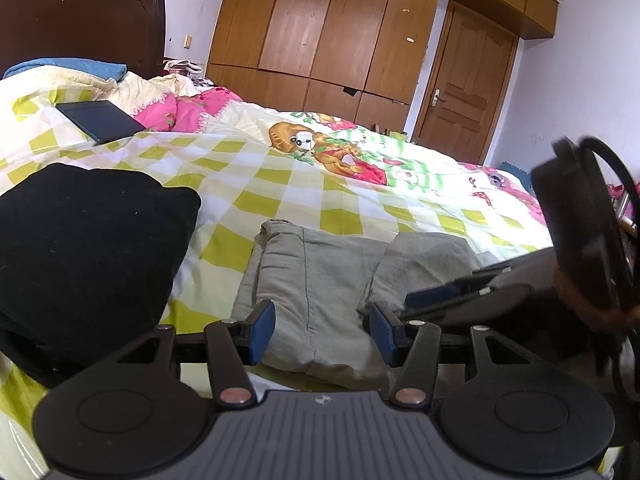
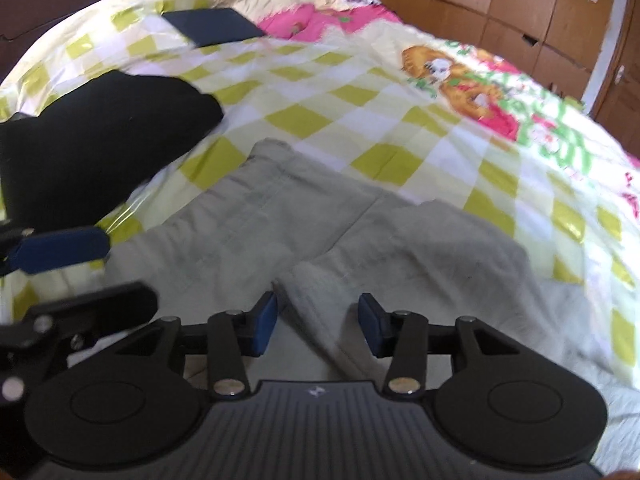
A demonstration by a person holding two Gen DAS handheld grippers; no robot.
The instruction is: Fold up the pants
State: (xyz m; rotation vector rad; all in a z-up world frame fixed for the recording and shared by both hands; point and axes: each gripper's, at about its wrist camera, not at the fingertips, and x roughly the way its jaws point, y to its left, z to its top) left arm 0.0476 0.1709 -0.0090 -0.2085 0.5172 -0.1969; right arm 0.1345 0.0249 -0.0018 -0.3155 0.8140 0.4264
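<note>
The grey pants (image 1: 320, 280) lie partly folded on the bed's checked quilt (image 1: 304, 176), at the near edge, with a black garment (image 1: 88, 248) at nine o'clock from them. The left tongs (image 1: 322, 330) stand half open over the folded cloth, their blue pads clear of it and gripping nothing. The right tongs (image 2: 317, 326) are parted too, a thick grey fold lying between the pads without being pinched. A dark flat case (image 1: 100, 120) rests near eleven o'clock.
</note>
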